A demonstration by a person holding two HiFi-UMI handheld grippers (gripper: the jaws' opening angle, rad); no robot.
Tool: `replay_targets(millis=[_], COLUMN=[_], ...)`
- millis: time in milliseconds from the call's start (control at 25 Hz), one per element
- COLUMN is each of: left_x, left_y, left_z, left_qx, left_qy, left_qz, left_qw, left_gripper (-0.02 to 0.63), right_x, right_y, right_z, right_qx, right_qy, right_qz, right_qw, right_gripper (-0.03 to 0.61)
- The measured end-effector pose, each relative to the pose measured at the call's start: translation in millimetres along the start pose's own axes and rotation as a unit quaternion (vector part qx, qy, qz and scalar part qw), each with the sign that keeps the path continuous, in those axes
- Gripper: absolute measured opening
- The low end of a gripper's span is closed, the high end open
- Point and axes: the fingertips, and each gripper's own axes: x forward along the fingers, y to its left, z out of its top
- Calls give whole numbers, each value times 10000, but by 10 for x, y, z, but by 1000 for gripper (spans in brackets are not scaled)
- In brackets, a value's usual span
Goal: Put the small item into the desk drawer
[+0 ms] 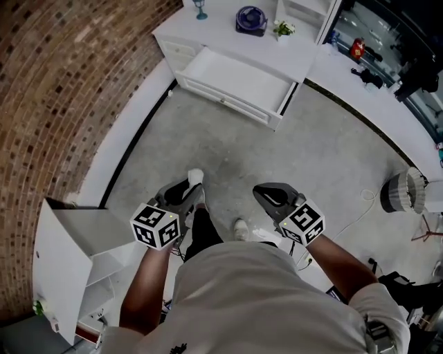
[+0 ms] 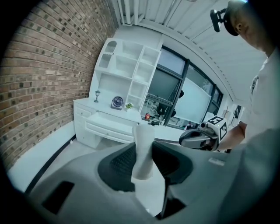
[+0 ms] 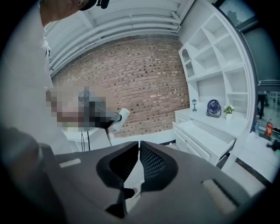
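My left gripper (image 1: 193, 184) is clamped on the small white item (image 1: 196, 175). In the left gripper view the item (image 2: 142, 151) stands upright between the two dark pads, its top above them. The right gripper (image 1: 262, 192) carries nothing. In its own view its jaws (image 3: 138, 162) are drawn together with only a sliver of a gap between the pads. I hold both grippers low in front of the person's body over the grey floor (image 1: 277, 152), the left one just above a shoe.

The desk drawer (image 1: 235, 81) is pulled out from the white desk (image 1: 220, 33), well apart from the item. Its interior shows only its plain white bottom. On the desktop behind it stand a small stemmed ornament (image 1: 201, 8), a dark round fan (image 1: 250, 19) and a little potted plant (image 1: 283, 29), side by side. A white shelf unit (image 2: 131, 74) rises from the desk against the brick wall (image 1: 62, 90). A white open cabinet (image 1: 69, 242) stands at the person's left.
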Motion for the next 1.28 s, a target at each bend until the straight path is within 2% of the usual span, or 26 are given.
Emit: replay_targets(millis=[160,360,840,1000,1280], left_x=[287,567,1165,1440,2060], left_y=[252,792,2055,2302,2464], left_z=[232,535,1303,1451,1697], left_qx=[88,169,835,966,1210], left_qy=[29,157,610,729,928], left_qz=[-234,-510,-1211,-1351,-1358], left_qw=[9997,9984,9872,9834,9789], left_gripper=[126,126,126,126,126], right_x=[144,523,1610,1701,1539], right_y=[-316,-639,-1227,-1389,-1854], right_z=[75,329,996,1067,1045], right_qx=[106,218,587,732,897], right_qy=[10,-31,-182,-211,-225], right_qz=[-287,-626,-1418,-1659,-1960], right_qw=[9995,9978,9880,9832,9762], right_gripper=[23,24,25,25,23])
